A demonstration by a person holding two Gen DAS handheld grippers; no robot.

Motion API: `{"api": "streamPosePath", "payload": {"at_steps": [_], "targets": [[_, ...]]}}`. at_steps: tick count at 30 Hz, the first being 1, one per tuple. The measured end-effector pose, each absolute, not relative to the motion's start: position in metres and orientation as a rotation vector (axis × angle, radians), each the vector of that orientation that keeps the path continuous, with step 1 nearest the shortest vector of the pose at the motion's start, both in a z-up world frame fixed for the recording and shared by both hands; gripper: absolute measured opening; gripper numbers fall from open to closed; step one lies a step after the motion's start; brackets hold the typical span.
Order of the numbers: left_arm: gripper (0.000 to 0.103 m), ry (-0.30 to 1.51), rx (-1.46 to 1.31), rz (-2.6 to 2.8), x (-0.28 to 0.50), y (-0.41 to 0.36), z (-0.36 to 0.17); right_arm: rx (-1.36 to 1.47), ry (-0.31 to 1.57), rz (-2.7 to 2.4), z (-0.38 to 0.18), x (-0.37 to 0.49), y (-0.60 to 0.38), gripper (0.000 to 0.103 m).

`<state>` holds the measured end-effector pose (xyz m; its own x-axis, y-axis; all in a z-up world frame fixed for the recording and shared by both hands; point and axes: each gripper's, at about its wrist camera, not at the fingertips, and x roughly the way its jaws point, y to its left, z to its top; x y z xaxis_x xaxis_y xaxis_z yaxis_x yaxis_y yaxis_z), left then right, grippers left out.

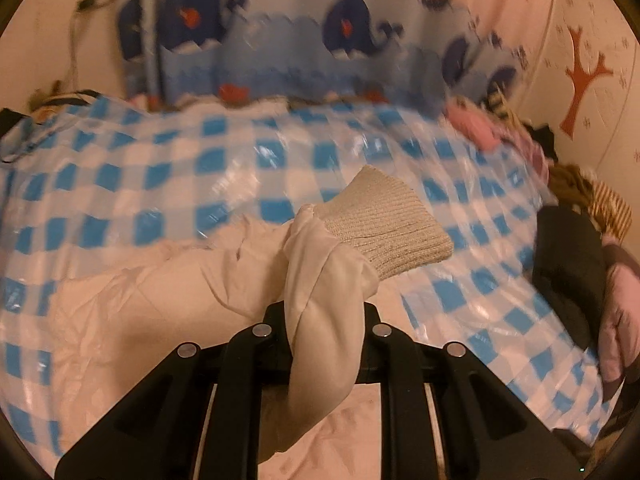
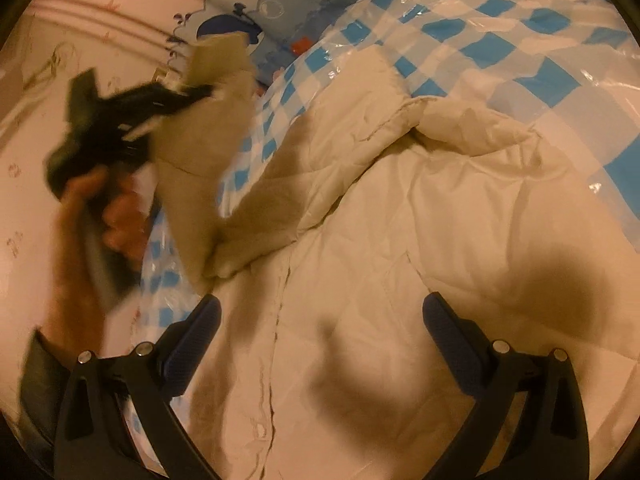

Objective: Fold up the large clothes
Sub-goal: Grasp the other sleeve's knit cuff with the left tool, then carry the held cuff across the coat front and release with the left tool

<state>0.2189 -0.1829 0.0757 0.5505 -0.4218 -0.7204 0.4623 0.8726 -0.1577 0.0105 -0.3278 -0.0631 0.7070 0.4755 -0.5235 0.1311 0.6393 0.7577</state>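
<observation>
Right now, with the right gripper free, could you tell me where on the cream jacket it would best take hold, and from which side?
Probably the raised fold of the cream jacket, coming down from above. That ridge stands up off the flat quilted body, so the open right gripper could straddle it. The left gripper already pinches the sleeve behind its ribbed cuff, lifted clear of the checked sheet.

The left gripper (image 2: 120, 120) and its hand (image 2: 100, 208) are motion-blurred, and sleeve (image 1: 320, 312) hides its fingers.
</observation>
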Motion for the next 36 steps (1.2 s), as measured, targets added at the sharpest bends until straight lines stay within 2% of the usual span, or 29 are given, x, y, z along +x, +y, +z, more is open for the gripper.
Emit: {"api": "streamPosePath", "payload": {"at_steps": [7, 10, 11, 12, 16, 19, 21, 25, 32, 36], "targets": [[0.016, 0.952, 0.085, -0.563, 0.218, -0.220, -0.009, 0.921, 0.769, 0.226, -0.062, 0.004, -0.339, 0.097], [0.028, 1.024, 0.118, -0.584, 0.214, -0.227, -0.038, 0.943, 0.771, 0.230, -0.064, 0.004, -0.343, 0.097], [0.036, 1.045, 0.162, -0.592, 0.211, -0.229, -0.047, 0.947, 0.771, 0.231, -0.064, 0.004, -0.343, 0.097], [0.038, 1.042, 0.224, -0.583, 0.206, -0.234, -0.051, 0.952, 0.771, 0.233, -0.065, 0.003, -0.344, 0.097], [0.052, 1.012, 0.369, -0.575, 0.183, -0.245, -0.041, 0.974, 0.763, 0.240, -0.065, 0.003, -0.348, 0.097], [0.057, 0.952, 0.368, -0.614, 0.165, -0.240, -0.010, 1.002, 0.750, 0.248, -0.066, 0.000, -0.352, 0.097], [0.065, 0.902, 0.361, -0.601, 0.163, -0.235, 0.011, 1.008, 0.744, 0.246, -0.066, -0.001, -0.353, 0.097], [0.067, 0.901, 0.302, -0.494, 0.195, -0.234, 0.028, 0.989, 0.744, 0.237, -0.063, -0.001, -0.354, 0.097], [0.067, 1.023, 0.316, -0.325, 0.249, -0.251, -0.035, 0.977, 0.747, 0.234, -0.063, -0.003, -0.355, 0.097], [0.068, 0.933, 0.281, -0.253, 0.263, -0.253, -0.036, 0.977, 0.746, 0.230, -0.064, -0.004, -0.356, 0.097]]}}
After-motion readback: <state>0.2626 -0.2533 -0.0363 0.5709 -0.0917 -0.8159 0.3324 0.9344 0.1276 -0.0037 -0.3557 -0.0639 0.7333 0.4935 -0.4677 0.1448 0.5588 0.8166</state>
